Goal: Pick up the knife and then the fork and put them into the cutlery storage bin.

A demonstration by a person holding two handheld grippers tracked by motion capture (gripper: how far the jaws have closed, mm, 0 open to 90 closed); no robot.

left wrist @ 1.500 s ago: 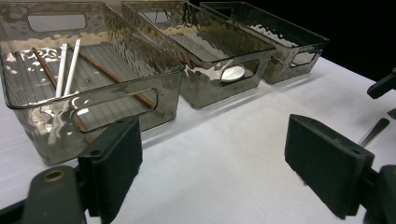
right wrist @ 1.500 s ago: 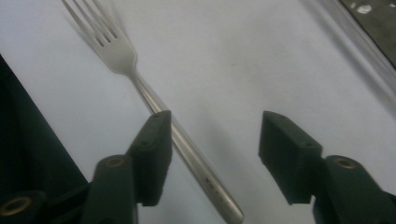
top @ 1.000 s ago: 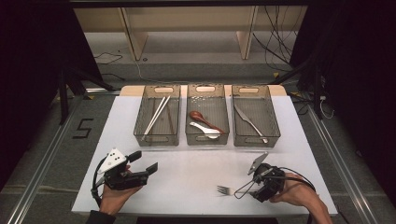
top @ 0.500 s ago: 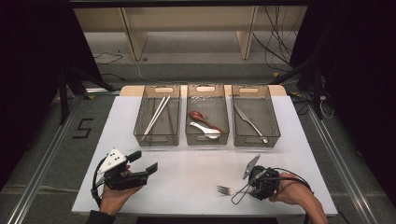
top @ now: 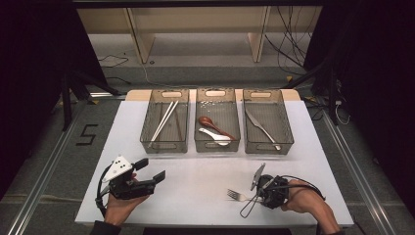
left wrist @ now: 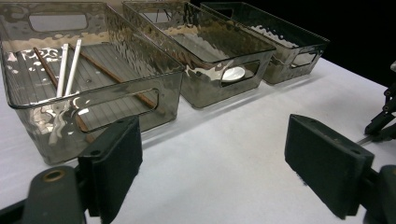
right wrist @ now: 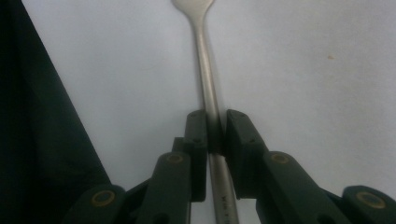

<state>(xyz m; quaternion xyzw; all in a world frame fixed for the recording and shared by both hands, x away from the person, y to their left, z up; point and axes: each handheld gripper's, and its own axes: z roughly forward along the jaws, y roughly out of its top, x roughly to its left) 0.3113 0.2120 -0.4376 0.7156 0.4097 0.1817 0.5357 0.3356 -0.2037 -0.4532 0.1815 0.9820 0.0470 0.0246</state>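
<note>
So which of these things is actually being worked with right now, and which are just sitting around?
In hand:
- fork, pinched between the jaws of the right gripper
- white table, where the fork lies

Lying about:
- left gripper, open, holding nothing
- chopsticks in the left bin
- two spoons in the middle bin
- knife in the right bin

Silver fork (right wrist: 206,70) between black fingers (right wrist: 196,140); smoky grey bins (top: 165,146) on white table (top: 195,176).
</note>
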